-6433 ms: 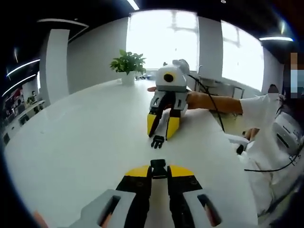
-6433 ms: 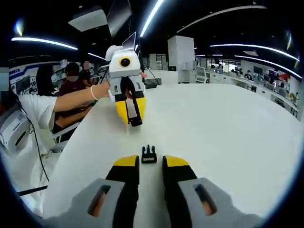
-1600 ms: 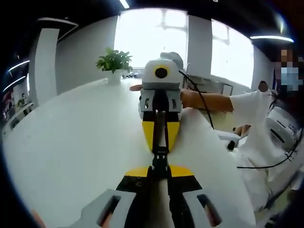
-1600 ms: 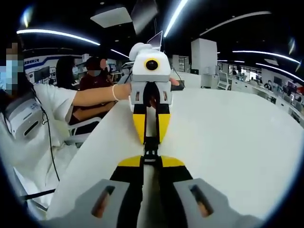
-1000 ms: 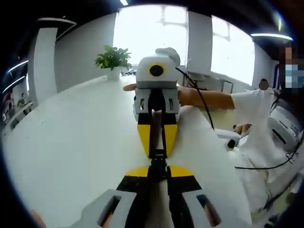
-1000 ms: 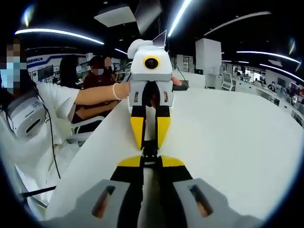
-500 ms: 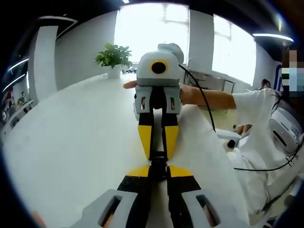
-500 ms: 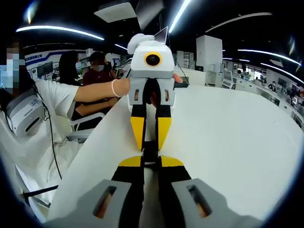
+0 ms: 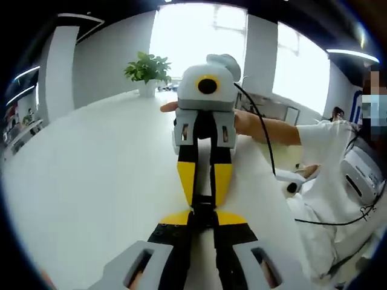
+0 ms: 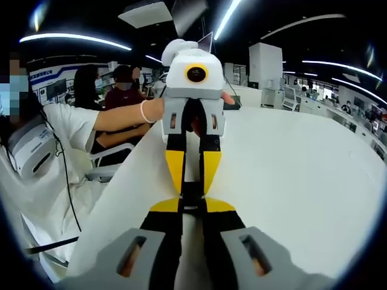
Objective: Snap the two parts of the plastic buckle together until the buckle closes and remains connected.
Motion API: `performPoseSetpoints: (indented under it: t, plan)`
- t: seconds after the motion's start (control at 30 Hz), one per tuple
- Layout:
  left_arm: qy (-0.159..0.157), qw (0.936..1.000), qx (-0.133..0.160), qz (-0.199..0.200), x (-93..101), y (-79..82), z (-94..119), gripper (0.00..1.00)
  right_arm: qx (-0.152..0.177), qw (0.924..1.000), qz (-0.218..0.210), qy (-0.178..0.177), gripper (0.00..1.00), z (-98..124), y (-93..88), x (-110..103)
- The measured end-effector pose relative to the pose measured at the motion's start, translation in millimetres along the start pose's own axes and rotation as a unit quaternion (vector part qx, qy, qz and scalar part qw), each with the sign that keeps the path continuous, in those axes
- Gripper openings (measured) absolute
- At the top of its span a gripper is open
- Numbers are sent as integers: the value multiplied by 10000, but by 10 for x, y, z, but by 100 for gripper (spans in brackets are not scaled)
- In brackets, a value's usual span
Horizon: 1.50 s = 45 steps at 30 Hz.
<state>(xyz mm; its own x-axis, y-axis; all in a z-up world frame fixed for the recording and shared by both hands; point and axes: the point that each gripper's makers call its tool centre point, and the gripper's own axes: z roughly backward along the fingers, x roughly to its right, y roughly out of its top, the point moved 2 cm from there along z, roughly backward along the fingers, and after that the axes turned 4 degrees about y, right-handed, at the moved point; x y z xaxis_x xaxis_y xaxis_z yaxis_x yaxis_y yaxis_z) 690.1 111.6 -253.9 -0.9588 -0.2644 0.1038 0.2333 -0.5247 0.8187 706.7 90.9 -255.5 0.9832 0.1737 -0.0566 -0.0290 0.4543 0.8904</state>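
As the left gripper view looks along its own fingers, the left gripper [image 9: 202,219] pinches one black buckle half [image 9: 203,212] at 6 o'clock, tip to tip with the right gripper [image 9: 204,187] above the white tabletop [image 9: 91,175]. In the right gripper view, the right gripper [image 10: 192,205] pinches its own half at 6 o'clock, meeting the left gripper [image 10: 193,181] head-on, apparently to press the halves together.

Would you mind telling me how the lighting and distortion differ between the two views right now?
Left gripper view: the windows are blown out white, the plant backlit. Right gripper view: dim room, bright ceiling strips. Both views: fisheye curves the table edges; the buckle is sharp.
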Motion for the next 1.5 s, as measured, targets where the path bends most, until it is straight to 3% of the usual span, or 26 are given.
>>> performPoseSetpoints:
  t: [0.2,0.53,0.77,0.97,1.07,1.23,1.5]
  plan:
    - [-70,9995,251,189,33,-6,11,14,79,10000,9,-29,12,70,6,-12]
    - [38,9995,268,142,59,-16,55,19,84,9998,20,-203,21,183,-7,-45]
    - [176,9979,599,171,56,14,160,25,139,9996,-29,-228,23,172,-1,-104]
    - [247,9965,783,135,64,47,239,25,111,9996,46,-250,20,157,5,-112]
    - [230,9958,877,102,108,55,284,25,-21,9994,268,-222,13,143,6,-135]
    - [285,9941,1043,72,183,72,393,24,-85,9994,298,-183,12,96,33,-122]
    - [455,9907,1269,164,108,87,518,24,-7,9994,330,-42,12,42,63,-81]
